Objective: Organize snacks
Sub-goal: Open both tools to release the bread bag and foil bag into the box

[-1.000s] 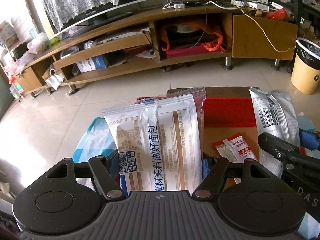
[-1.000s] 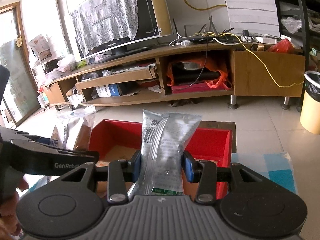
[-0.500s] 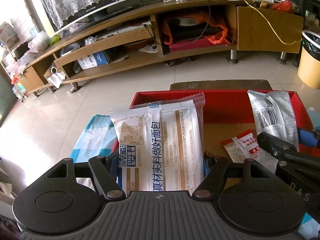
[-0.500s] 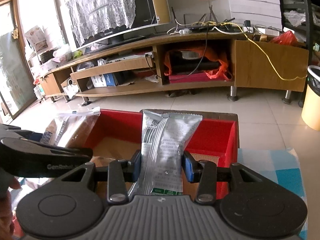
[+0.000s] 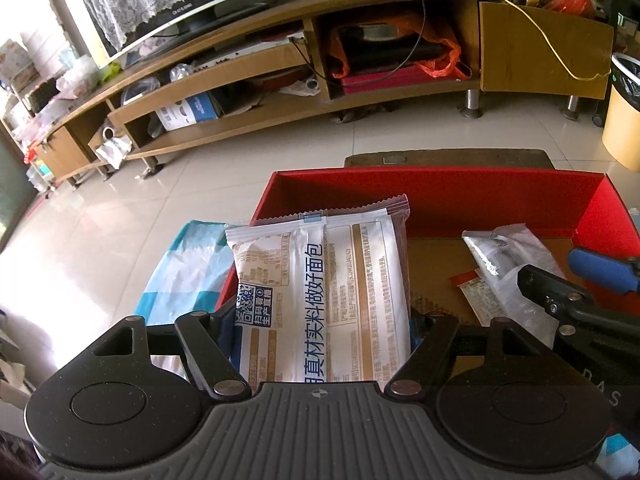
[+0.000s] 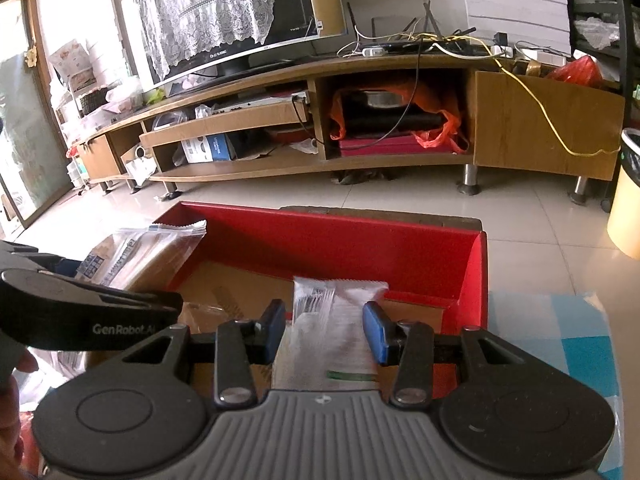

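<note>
A: What does the left wrist view give?

B: The left gripper (image 5: 322,320) is clamped on the white bread packet (image 5: 320,300), which stands upright at the left end of the red box (image 5: 440,196). Beyond it, a silver snack bag (image 5: 508,256) lies on the box's cardboard floor beside a small red sachet (image 5: 470,288), and one blue pad of the right gripper (image 5: 600,270) shows at the right edge.

A: And the right wrist view?

B: There the right gripper (image 6: 325,326) has its fingers spread, blue pads standing clear on either side of the silver snack bag (image 6: 336,332), which lies flat inside the red box (image 6: 478,276). The sachet does not show from here. The bread packet (image 6: 132,252) appears at the left, with the left gripper's body in front of it, so its grip cannot be judged from this side.

A: Anything only this view shows?

B: A blue checked cloth (image 6: 560,328) just right of the box; the left view shows such cloth (image 5: 188,268) on the left side.
</note>
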